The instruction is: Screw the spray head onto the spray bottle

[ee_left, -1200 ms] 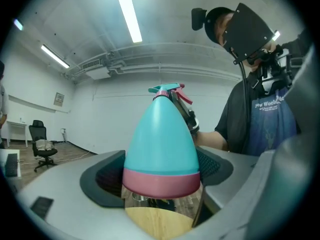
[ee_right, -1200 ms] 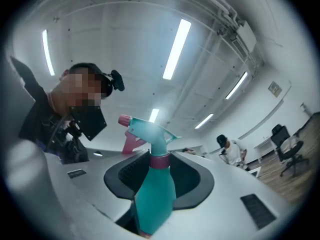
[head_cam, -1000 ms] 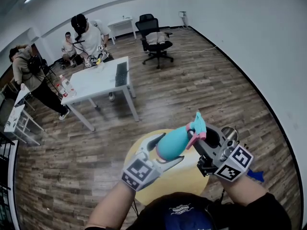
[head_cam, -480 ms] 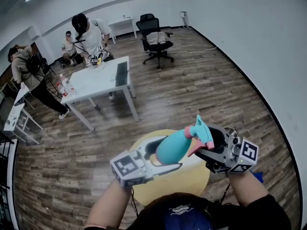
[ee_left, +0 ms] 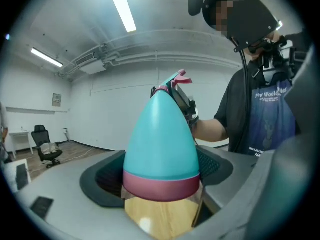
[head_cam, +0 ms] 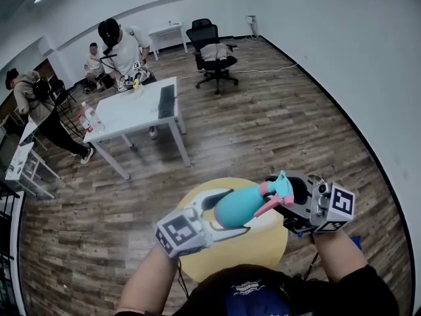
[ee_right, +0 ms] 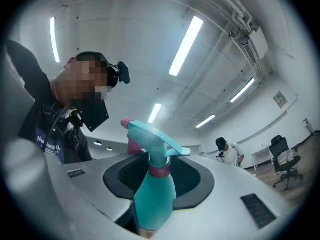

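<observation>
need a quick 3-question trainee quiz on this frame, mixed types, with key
1. What does the left gripper grip?
2. True or false: the spray head is detached from the spray bottle.
3. What stands between the right gripper's jaws? A) spray head B) a cloth C) nothing
Key: 1. The spray bottle's body. 2. False, it sits on the neck. 3. A; the jaws are closing on it.

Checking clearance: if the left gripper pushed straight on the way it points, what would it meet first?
Likely the right gripper, whose jaws are closing around the spray head; the left gripper itself clamps the bottle in that line.
</observation>
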Available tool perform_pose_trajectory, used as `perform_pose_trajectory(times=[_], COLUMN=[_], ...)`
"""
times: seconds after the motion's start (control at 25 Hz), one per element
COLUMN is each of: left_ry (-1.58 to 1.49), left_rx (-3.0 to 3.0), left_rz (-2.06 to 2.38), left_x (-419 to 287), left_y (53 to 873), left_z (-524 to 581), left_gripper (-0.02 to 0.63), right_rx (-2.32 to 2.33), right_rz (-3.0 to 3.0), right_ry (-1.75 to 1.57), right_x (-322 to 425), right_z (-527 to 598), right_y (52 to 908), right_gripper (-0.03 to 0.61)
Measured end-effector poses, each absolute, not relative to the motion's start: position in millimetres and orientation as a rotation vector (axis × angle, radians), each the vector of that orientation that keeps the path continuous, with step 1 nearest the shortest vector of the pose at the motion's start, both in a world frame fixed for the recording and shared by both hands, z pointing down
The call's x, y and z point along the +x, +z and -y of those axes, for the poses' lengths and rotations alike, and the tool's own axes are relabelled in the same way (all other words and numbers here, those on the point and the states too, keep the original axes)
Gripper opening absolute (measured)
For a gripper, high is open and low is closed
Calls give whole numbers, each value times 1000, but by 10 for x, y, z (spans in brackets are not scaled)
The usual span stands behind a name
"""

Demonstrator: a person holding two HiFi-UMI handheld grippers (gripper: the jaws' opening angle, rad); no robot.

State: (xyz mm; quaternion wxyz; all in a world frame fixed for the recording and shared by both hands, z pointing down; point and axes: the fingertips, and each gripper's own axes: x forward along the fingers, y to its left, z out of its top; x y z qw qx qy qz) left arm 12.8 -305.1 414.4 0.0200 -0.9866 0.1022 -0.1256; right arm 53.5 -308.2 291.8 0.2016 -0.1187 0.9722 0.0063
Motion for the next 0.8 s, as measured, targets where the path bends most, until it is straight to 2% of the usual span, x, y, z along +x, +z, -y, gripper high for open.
perform_pose_trajectory(times=[0.32, 0.56, 0.76, 0.8], left_ry=[-794, -1019, -900, -862], left_rx=[-2743, -2168, -2475, -2545], left_rz=[-632, -982, -899, -884], left_x=[-63, -379, -355, -371], left_y=[4425, 4386, 4426, 4420], left_z=[3425, 3816, 3645, 3625], left_gripper=[459, 457, 459, 457], right_rx=[-650, -926, -859, -818], right_rz=[-2743, -2525, -2589, -2616], right_ry=[-355, -748, -619, -576], right_x=[533, 473, 378, 329], right_z=[3461, 3857, 3704, 3653], right_y=[3298, 3546, 3449, 3404], right_gripper=[153, 153, 161, 208])
